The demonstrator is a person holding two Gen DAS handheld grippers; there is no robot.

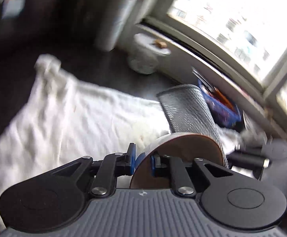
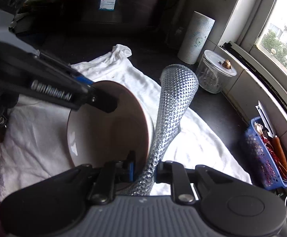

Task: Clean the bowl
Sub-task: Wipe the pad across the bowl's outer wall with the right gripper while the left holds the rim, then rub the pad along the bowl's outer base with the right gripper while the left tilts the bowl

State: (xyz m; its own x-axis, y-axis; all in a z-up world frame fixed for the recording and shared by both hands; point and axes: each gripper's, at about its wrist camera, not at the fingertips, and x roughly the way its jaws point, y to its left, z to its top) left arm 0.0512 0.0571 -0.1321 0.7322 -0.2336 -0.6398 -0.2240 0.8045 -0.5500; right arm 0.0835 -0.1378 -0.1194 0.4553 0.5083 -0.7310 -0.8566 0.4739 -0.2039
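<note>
Left wrist view: the left tool (image 1: pixel 143 158) grips the bowl (image 1: pixel 183 148) by its rim, one pad inside and one outside. Just beyond the bowl lies the silver mesh cloth (image 1: pixel 186 108), over a white towel (image 1: pixel 74 114) on the dark bench (image 1: pixel 107 67).

Right wrist view: the right tool (image 2: pixel 144 168) is clamped on the mesh cloth (image 2: pixel 171 106), which rises ahead of it. The bowl (image 2: pixel 107 130) stands tilted just left of it, the left tool (image 2: pixel 103 102) holding its far rim. A blue basket (image 2: pixel 262 158) sits far right.

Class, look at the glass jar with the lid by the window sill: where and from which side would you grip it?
Grip the glass jar around its round wall, below the overhanging lid, coming level from the open counter side. The sill crowds its window side, and the small knob on the lid looks too slight to trust.
</note>
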